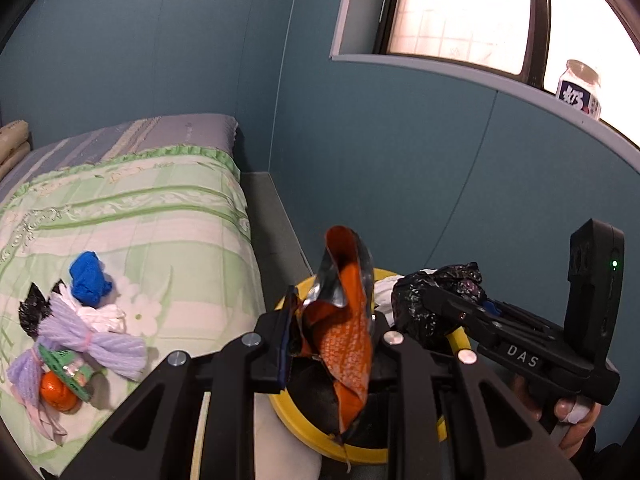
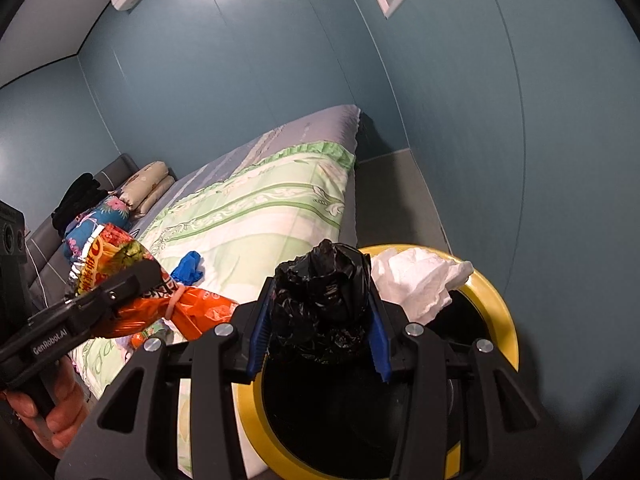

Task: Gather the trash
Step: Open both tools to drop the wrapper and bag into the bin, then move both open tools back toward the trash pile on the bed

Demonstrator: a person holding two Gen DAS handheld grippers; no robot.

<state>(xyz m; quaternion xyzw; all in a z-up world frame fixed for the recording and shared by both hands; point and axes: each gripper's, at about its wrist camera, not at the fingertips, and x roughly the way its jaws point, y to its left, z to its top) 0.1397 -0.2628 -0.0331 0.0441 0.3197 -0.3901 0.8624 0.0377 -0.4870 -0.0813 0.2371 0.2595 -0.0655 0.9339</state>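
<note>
Left wrist view.
- Writing: "DAS" in pale letters on the body of the right tongs (image 1: 416, 300); large blue characters on the label of a clear jar (image 1: 579, 90) on the window sill, far above and to the right, not legible.
- Left tongs (image 1: 332, 344): nearly closed, clamped on a crumpled orange foil snack wrapper with a silver lining (image 1: 348, 340), which stands up between the jaws.
- Right tongs: to the right of the left tongs, jaws partly apart and gripping a crumpled black plastic bag (image 1: 436, 300). A hand (image 1: 576, 420) holds its handle.
- Container: round bin with a yellow rim and black inside (image 1: 296, 420), directly beneath both tongs; white crumpled paper shows at its far edge.
- Left of the left tongs, on the green-and-white quilted bed (image 1: 180, 216): blue crumpled glove (image 1: 89, 278), lilac yarn bundle tied with a pink band (image 1: 80, 340), black scrap, green packet, orange round item.

Right wrist view.
- Writing: "GenRobot.AI" on the left tongs (image 2: 148, 276); printed characters on the snack wrapper (image 2: 160, 300), unreadable.
- Right tongs (image 2: 320, 320): blue pads pressed on either side of the black plastic bag (image 2: 320, 300).
- Left tongs: to the left, pinching the wrapper.
- Container: yellow-rimmed bin (image 2: 504, 340) below; white crumpled paper (image 2: 420, 280) resting on its far rim, just behind the bag.
</note>
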